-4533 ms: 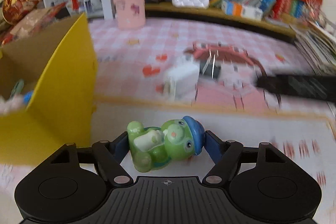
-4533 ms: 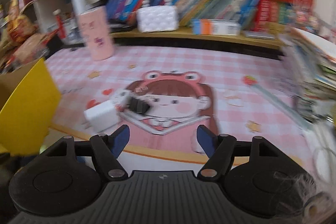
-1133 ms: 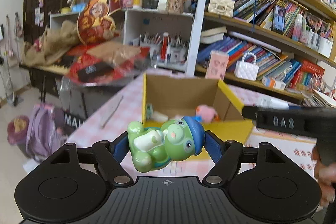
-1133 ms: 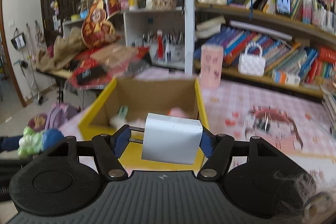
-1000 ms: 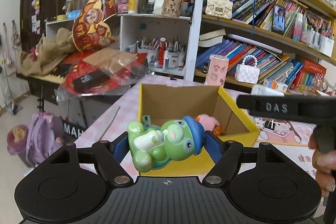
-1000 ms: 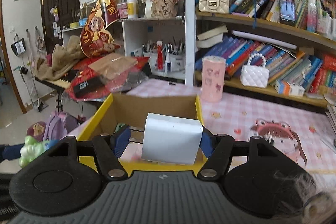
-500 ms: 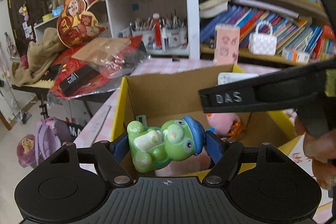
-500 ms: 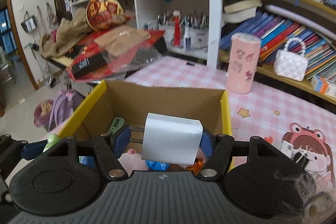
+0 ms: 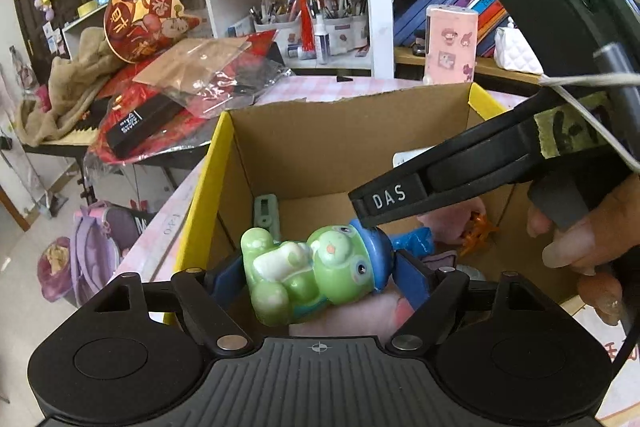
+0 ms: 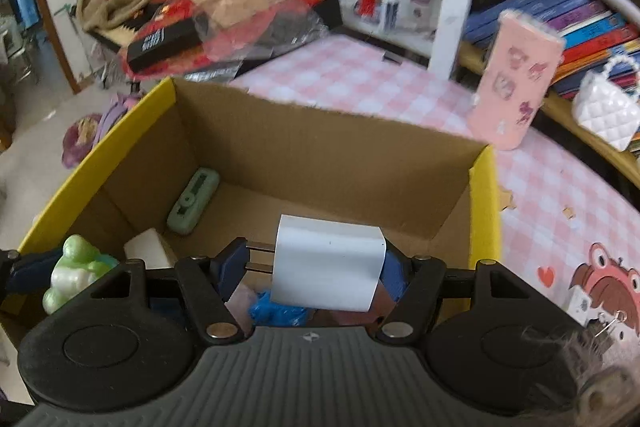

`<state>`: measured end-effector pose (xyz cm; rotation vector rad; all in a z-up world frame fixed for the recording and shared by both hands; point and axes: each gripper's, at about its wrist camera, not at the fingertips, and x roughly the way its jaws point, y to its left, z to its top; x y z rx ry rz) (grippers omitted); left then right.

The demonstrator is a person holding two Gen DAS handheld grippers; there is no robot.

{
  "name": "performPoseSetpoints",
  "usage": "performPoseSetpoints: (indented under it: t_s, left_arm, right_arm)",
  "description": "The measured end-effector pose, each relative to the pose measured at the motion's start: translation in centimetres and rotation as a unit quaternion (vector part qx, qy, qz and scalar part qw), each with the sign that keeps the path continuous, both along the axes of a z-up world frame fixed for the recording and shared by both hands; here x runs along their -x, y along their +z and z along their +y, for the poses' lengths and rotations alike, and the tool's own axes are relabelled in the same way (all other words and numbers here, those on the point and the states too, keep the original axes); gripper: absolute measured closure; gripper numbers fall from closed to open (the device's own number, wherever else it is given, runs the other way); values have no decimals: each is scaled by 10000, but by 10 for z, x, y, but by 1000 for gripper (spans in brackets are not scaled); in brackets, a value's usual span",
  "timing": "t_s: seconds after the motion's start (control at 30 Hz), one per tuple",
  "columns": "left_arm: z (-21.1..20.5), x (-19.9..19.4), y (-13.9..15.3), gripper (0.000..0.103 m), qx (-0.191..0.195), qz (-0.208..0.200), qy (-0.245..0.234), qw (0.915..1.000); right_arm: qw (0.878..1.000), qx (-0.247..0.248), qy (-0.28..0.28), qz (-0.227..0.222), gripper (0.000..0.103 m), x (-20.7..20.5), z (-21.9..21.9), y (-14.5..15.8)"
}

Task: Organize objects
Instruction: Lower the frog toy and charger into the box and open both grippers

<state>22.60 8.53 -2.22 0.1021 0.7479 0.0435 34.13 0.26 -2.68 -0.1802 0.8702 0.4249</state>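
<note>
My left gripper (image 9: 318,273) is shut on a green frog toy with a blue cap (image 9: 316,267) and holds it over the open yellow cardboard box (image 9: 208,171). My right gripper (image 10: 316,267) is shut on a white charger plug (image 10: 328,263), its prongs pointing left, also over the box (image 10: 484,195). The frog toy shows at the left edge of the right wrist view (image 10: 76,275). The right gripper's arm (image 9: 460,175) crosses above the box in the left wrist view.
Inside the box lie a pale green case (image 10: 194,201), a white block (image 10: 146,251), a blue item (image 10: 276,309) and a pink soft toy (image 9: 452,223). A pink tin (image 10: 516,99) stands behind the box. Shelves of books (image 10: 580,15) and piled clutter (image 9: 160,95) lie beyond.
Both grippers have moved forward and down over the box, still holding their objects. The box interior now fills both views.
</note>
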Motion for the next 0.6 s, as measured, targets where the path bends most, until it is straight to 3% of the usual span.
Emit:
performPoseSetpoints:
  t_s: [0.2,0.37,0.6]
  left_arm:
    - [2,1,1,12,9,-22,108,9999]
    - [1,7,6,8,28,-93,96,9999]
    - [2,27,23,6,90,-398,66,9991]
  right_arm:
    - [9996,-70,-1,256,35,-4,0,-2]
    - [9993,-289,-70,-205,17,10,-5,10]
    - [9928,-760,-525,-760,17,43,-31,44]
